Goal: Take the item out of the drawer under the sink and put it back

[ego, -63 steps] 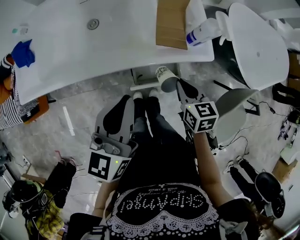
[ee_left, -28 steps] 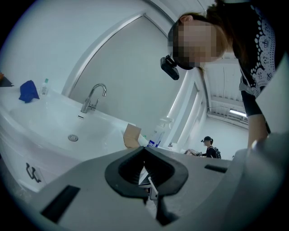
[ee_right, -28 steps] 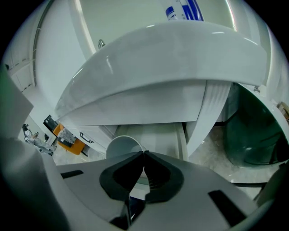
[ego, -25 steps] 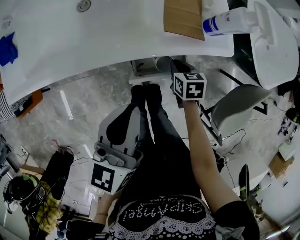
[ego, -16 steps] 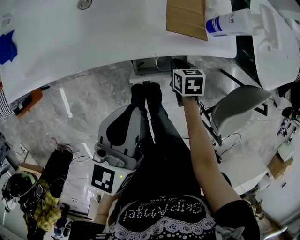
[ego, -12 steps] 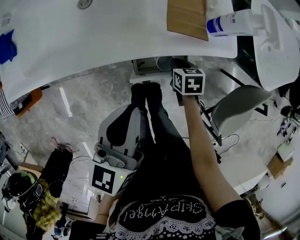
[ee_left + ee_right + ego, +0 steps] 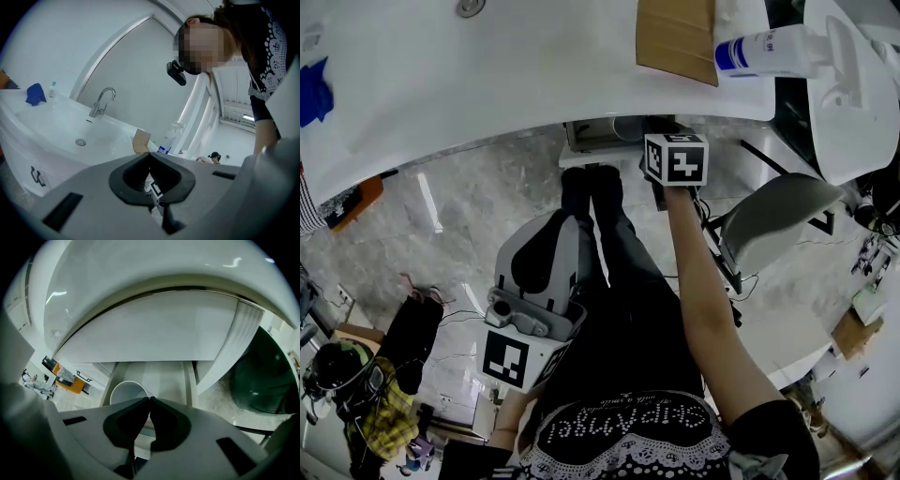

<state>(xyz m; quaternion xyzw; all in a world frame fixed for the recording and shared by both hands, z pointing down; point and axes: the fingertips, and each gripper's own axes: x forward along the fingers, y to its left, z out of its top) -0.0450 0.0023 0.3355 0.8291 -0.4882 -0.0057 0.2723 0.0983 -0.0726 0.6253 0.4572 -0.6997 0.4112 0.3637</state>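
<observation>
Reaching under the sink (image 7: 487, 84), the right tongs (image 7: 150, 398) are seen closed on the rim of the white cup (image 7: 125, 392). The cup is placed inside the open drawer (image 7: 164, 373), toward its left side, mouth facing the right gripper view. The left tongs (image 7: 150, 153) are closed with nothing between them, low beside the person's legs (image 7: 605, 244), well apart from the cup.
</observation>
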